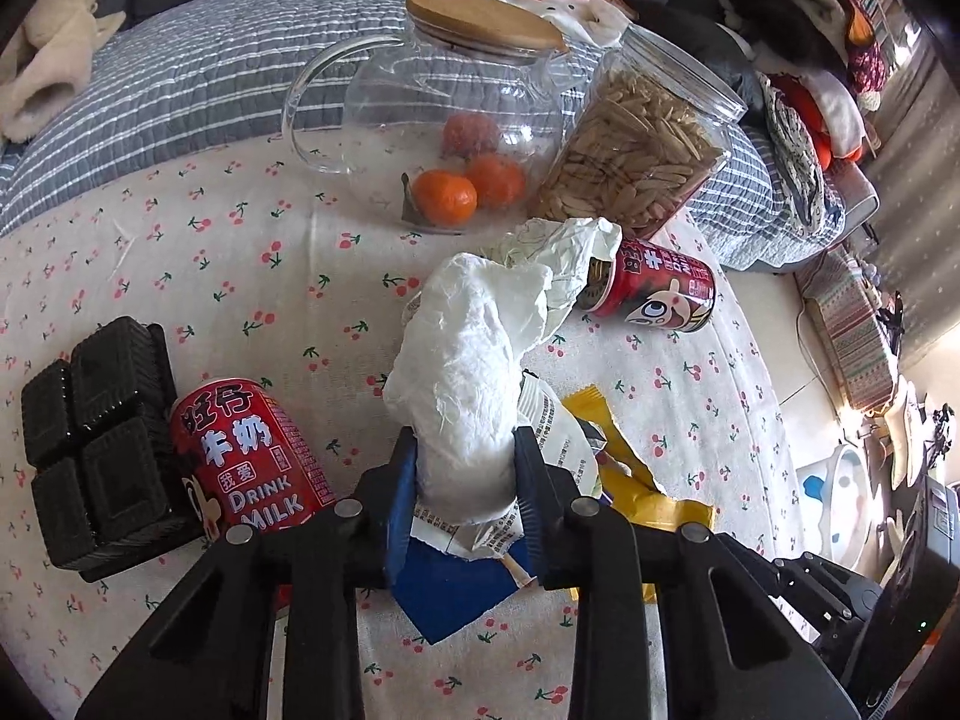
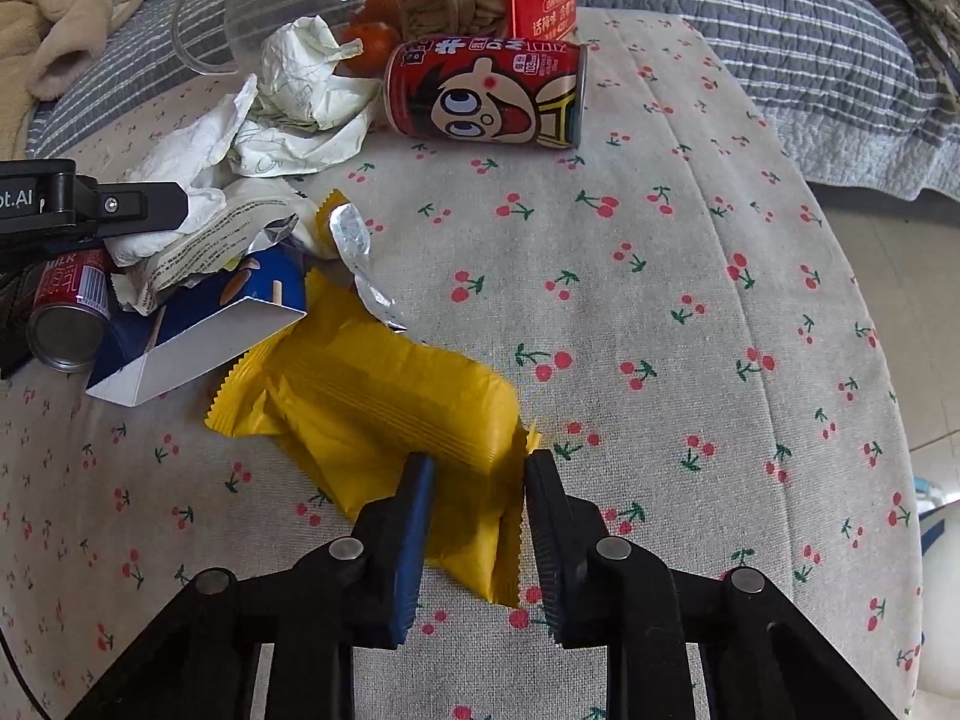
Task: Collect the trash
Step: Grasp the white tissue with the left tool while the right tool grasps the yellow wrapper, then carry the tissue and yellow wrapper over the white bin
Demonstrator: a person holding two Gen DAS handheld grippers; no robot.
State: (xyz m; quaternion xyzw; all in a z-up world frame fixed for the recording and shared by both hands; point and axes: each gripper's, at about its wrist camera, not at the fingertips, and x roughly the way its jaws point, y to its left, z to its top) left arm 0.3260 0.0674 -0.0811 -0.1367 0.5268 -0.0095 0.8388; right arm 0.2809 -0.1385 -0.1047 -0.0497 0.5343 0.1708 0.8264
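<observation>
the left claw (image 1: 465, 468) is clenched on a crumpled white tissue wad (image 1: 462, 372), its pads pressing both sides, above a dark blue cardboard box (image 1: 444, 588) and a torn white printed wrapper (image 1: 558, 438) on the cherry-print cloth of the desk (image 1: 240, 276). the right claw (image 2: 480, 480) grips the near end of a puffy yellow plastic snack packet (image 2: 384, 396) lying flat on the same cloth. just left of the left claw stands a red milk can (image 1: 252, 456) against a black tray of square biscuits (image 1: 90, 438). farther off, a second red milk can (image 2: 486, 96) lies on its side beside crumpled white paper (image 2: 300, 96). behind them are a clear glass teapot with a wooden lid (image 1: 438, 114), orange tangerines (image 1: 447, 195) and a clear jar of seeds (image 1: 642, 150).
</observation>
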